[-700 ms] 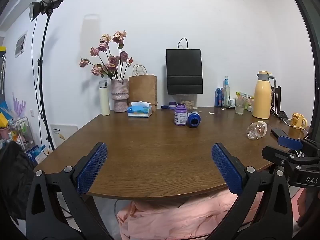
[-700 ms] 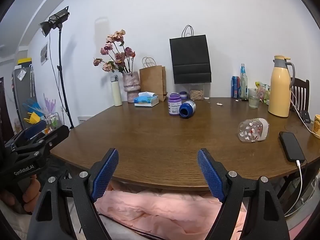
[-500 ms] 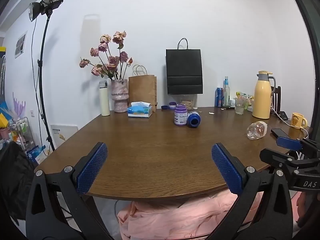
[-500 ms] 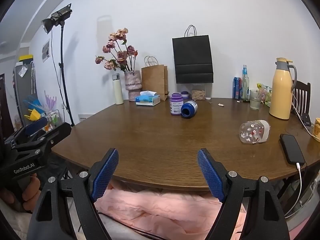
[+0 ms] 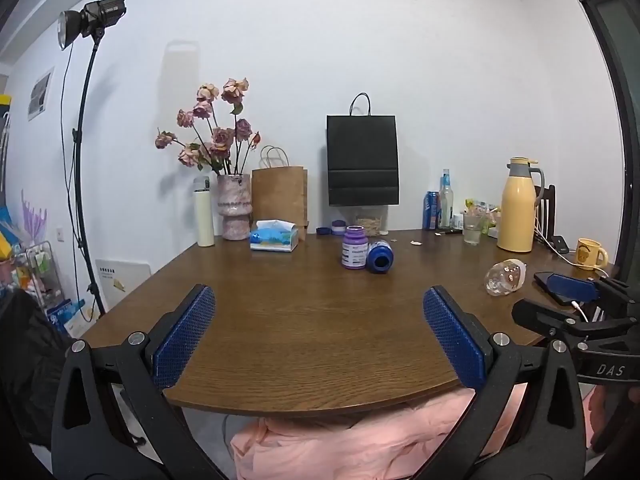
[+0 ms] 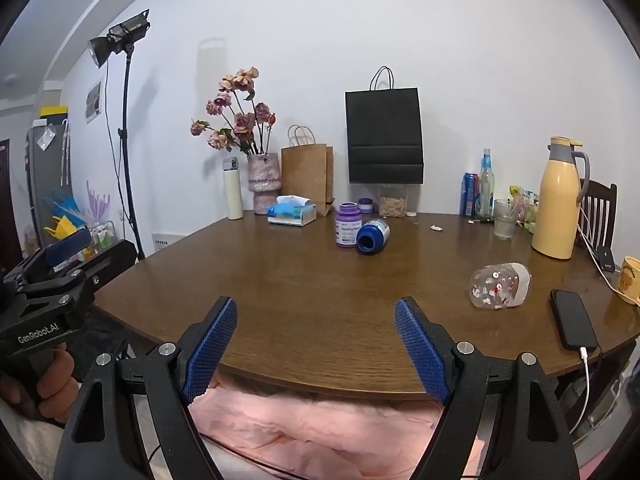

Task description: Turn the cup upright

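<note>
A clear cup (image 6: 500, 286) printed with small red and white figures lies on its side on the brown table (image 6: 304, 300), at the right. The left wrist view shows the same cup (image 5: 505, 277) far right. My right gripper (image 6: 316, 308) is open and empty above the table's near edge, well short and left of the cup. Also open and empty, my left gripper (image 5: 319, 300) hangs over the near edge, far from the cup. Each gripper shows at the other view's edge: the right gripper (image 5: 572, 292) and the left gripper (image 6: 68, 252).
A black phone (image 6: 573, 324) on a white cable lies right of the cup, near a yellow mug (image 6: 630, 280) and a yellow thermos (image 6: 558, 204). Mid-table stand a purple jar (image 6: 347, 226) and a tipped blue jar (image 6: 373, 236). Tissue box, vase and bags line the back.
The scene sits a little lower in the right wrist view, so my right gripper has shifted slightly. The left gripper has barely moved. Both stay open; the cup lies as before.
</note>
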`<state>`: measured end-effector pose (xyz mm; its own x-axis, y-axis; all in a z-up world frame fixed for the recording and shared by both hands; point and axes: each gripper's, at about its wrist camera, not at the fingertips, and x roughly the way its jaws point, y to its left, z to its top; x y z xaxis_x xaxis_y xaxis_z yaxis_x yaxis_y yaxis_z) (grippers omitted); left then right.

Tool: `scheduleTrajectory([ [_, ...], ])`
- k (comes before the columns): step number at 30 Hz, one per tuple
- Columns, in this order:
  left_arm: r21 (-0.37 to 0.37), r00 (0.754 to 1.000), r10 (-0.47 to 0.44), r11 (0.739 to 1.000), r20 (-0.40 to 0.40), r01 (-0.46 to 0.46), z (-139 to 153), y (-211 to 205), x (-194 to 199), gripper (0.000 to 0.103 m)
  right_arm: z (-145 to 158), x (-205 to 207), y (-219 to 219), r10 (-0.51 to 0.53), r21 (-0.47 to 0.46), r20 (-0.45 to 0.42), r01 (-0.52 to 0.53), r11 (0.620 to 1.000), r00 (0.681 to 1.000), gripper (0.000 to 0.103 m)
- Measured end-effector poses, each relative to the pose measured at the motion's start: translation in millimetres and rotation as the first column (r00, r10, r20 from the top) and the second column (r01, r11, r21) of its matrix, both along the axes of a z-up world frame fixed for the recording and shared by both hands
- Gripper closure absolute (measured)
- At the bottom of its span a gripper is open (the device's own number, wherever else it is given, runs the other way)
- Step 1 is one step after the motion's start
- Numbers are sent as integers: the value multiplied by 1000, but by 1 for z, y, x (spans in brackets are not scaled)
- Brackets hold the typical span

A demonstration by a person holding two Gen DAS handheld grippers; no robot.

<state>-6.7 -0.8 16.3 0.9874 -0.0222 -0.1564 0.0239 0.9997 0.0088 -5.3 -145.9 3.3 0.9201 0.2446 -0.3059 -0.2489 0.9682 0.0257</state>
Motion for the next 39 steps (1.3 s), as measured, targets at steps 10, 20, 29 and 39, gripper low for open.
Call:
scheduleTrajectory([
  [10,5,1000,-2,1000,-5,2,-3,-3,-1,0,1,1,0,0,0,-1,0,1000,1000,17],
  [20,5,1000,-4,1000,-11,4,-2,-3,1,0,-3,1,2,0,-1,-5,0,1000,1000,17],
  [29,5,1000,-5,1000,-12,5,-3,-3,1,0,-4,1,3,3,-3,-9,-3,1000,1000,17],
  [39,3,1000,-5,1000,-16,5,-5,-4,2,0,-5,3,3,5,-3,-15,-5,1000,1000,17],
])
